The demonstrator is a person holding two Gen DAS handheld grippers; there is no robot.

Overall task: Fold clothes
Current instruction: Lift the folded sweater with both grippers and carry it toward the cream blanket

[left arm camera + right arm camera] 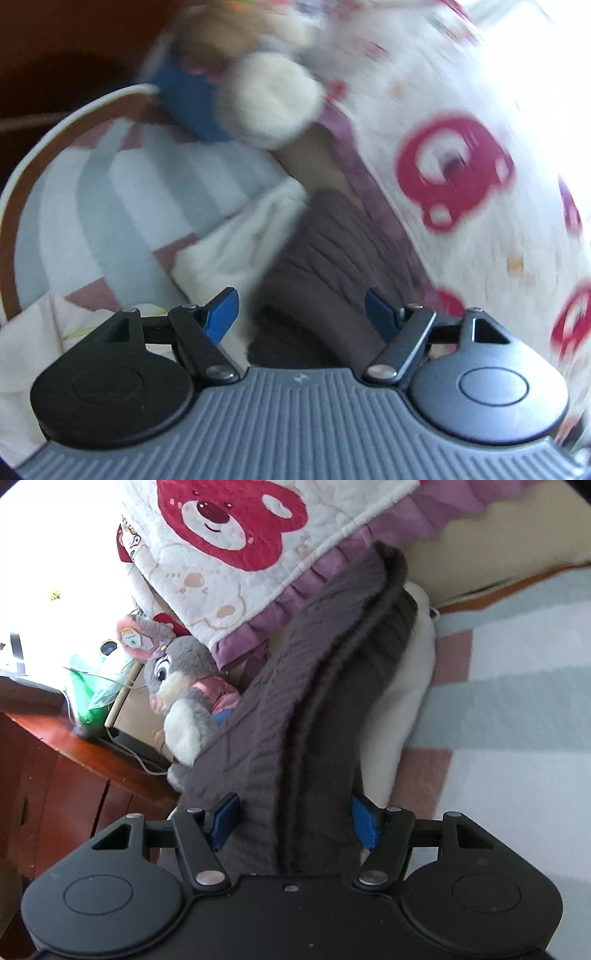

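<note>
Striped bedspread (517,701), brown knit garment (295,720) lengthwise away between right gripper (295,825) jaws

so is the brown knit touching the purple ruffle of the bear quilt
Touching. In the right wrist view the brown knit lies against the purple ruffle of the bear quilt, overlapping its edge with no gap.

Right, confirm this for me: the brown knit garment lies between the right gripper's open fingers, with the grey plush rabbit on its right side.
One detail is wrong. In the right wrist view the grey plush rabbit sits on the left side of the brown knit garment, by the wooden nightstand. The rest holds: the garment lies between the open fingers of the right gripper.
</note>
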